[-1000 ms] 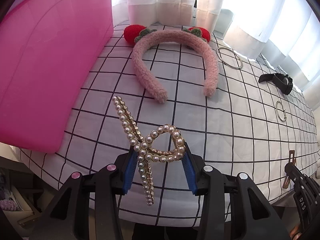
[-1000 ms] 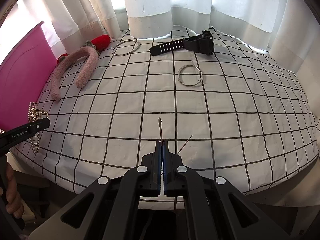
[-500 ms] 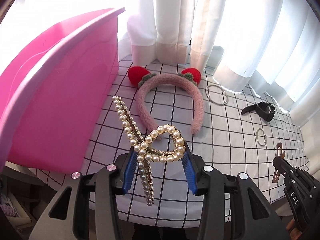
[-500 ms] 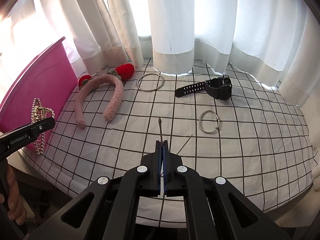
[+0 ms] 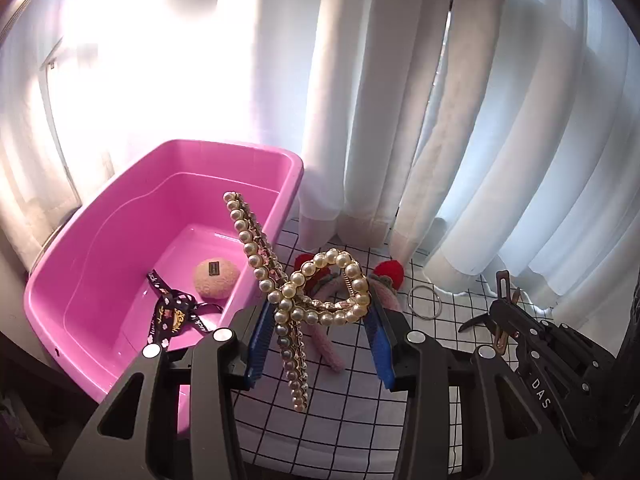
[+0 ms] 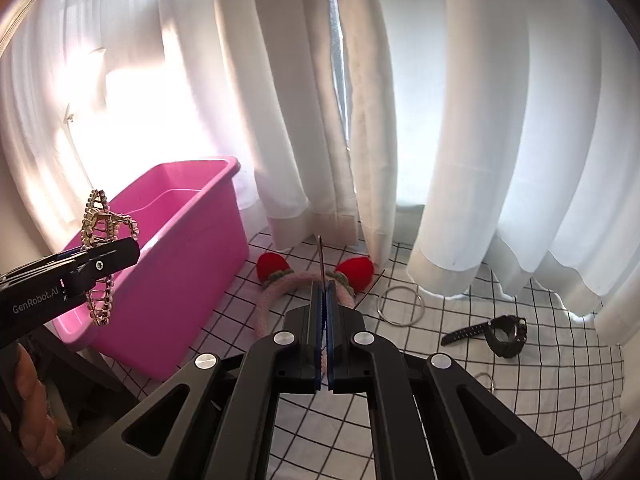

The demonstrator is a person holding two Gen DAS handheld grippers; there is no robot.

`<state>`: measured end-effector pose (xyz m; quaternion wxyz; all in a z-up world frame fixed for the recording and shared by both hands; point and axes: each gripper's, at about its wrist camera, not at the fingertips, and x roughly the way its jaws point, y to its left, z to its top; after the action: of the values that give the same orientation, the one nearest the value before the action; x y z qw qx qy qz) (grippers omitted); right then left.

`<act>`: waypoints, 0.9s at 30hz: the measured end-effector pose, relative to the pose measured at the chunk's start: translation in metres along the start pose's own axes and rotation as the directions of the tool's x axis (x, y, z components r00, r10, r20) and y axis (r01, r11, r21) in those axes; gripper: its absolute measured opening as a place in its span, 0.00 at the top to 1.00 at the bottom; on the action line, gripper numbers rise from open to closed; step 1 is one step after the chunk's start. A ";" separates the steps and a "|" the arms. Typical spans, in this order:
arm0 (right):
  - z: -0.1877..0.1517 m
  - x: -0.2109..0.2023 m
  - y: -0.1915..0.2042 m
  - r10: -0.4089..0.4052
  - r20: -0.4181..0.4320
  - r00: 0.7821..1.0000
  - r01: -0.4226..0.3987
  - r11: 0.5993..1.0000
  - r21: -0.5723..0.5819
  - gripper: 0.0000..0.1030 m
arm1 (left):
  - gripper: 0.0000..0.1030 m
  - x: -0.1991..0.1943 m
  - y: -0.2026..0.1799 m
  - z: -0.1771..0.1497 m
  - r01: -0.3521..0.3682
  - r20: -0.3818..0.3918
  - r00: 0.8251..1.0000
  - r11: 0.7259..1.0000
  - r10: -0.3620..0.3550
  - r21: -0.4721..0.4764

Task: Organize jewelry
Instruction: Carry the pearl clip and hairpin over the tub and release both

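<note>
Gleaming with cream pearls on gold metal, the bow-shaped clip (image 5: 316, 300) sits pinched in the left claw (image 5: 318, 344); the right claw (image 6: 324, 340) pinches a thin brown pin (image 6: 320, 256).

Both grippers were matte black plastic with angular two-piece linkage arms and triangular cut-outs. Left gripper (image 5: 320, 344): round silver pivot pins on the arms, two of them pink-tinted, blue ribbed pads (image 5: 258, 340) lining the inner finger faces. Right gripper (image 6: 324, 300): same build, four silver pins, thin blue pads. White "GenRobot.AI" lettering ran along the left unit's side, with a small cross-head screw near its tip; "DAS" was printed on the right unit.
</note>
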<state>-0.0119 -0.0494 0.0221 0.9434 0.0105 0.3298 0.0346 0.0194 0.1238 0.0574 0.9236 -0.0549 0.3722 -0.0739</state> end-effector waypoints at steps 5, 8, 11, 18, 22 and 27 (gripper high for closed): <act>0.043 0.016 0.058 0.125 0.034 0.992 -0.122 0.989 -0.078 0.98 | 0.60 -0.014 0.049 0.024 -0.089 0.047 0.995 0.994 0.092 -0.059; 0.061 0.029 0.094 0.187 0.028 0.982 -0.182 0.975 -0.131 0.98 | 0.60 -0.010 0.081 0.032 -0.159 0.040 0.986 0.983 0.163 -0.091; 0.074 0.046 0.129 0.238 0.000 0.971 -0.234 0.957 -0.172 0.98 | 0.60 -0.003 0.114 0.035 -0.214 0.017 0.976 0.969 0.217 -0.127; 0.087 0.098 0.184 0.288 -0.132 0.949 -0.310 0.928 -0.206 0.98 | 0.59 0.024 0.163 0.028 -0.289 -0.072 0.957 0.942 0.281 -0.171; 0.089 0.125 0.203 0.290 -0.223 0.931 -0.334 0.922 -0.197 0.98 | 0.59 0.038 0.180 0.021 -0.299 -0.122 0.952 0.935 0.279 -0.191; 0.084 0.149 0.214 0.259 -0.288 0.922 -0.322 0.925 -0.202 0.94 | 0.59 0.055 0.192 0.017 -0.312 -0.186 0.942 0.931 0.278 -0.190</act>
<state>0.1442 0.1754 0.0047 0.8710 -0.0615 0.4366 0.2166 0.0887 0.3040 0.0022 0.8807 -0.0926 0.4530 0.1030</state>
